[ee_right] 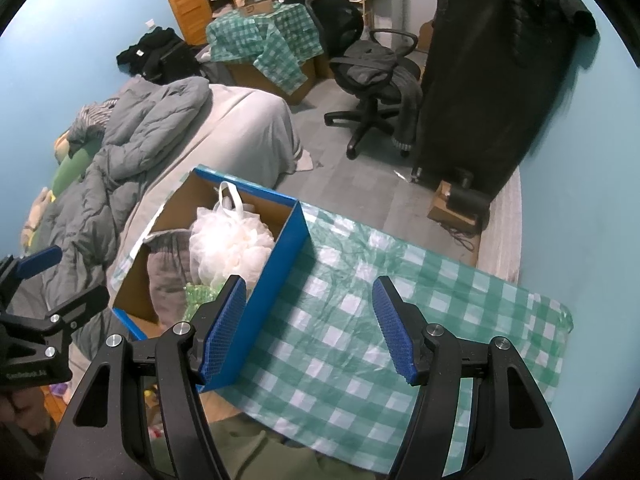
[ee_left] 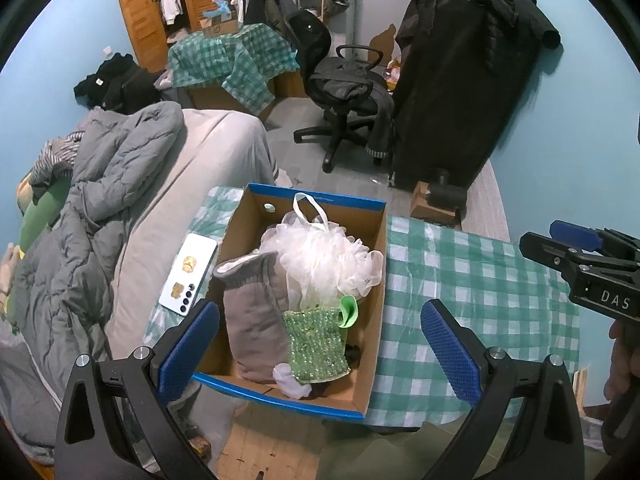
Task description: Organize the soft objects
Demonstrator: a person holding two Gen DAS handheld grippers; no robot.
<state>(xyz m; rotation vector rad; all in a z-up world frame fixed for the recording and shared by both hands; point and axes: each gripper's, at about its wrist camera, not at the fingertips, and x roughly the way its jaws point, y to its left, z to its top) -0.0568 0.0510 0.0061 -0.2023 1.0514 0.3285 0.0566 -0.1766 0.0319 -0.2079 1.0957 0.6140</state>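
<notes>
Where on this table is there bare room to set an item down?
The checked tablecloth is bare from the blue box to the wall-side edge. The box is crowded with the white loofah, grey cloth and green sponge; a phone fills its other side.

Even, cool indoor light, soft shadows, strong fisheye bending with black corners, slight blur toward the edges.

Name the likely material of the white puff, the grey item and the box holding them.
White puff: gathered nylon-like mesh, translucent and ruffled. Grey item: soft fleece or felt-like fabric, matte and creased. Box: corrugated cardboard, brown inside, glossy blue outside.
</notes>
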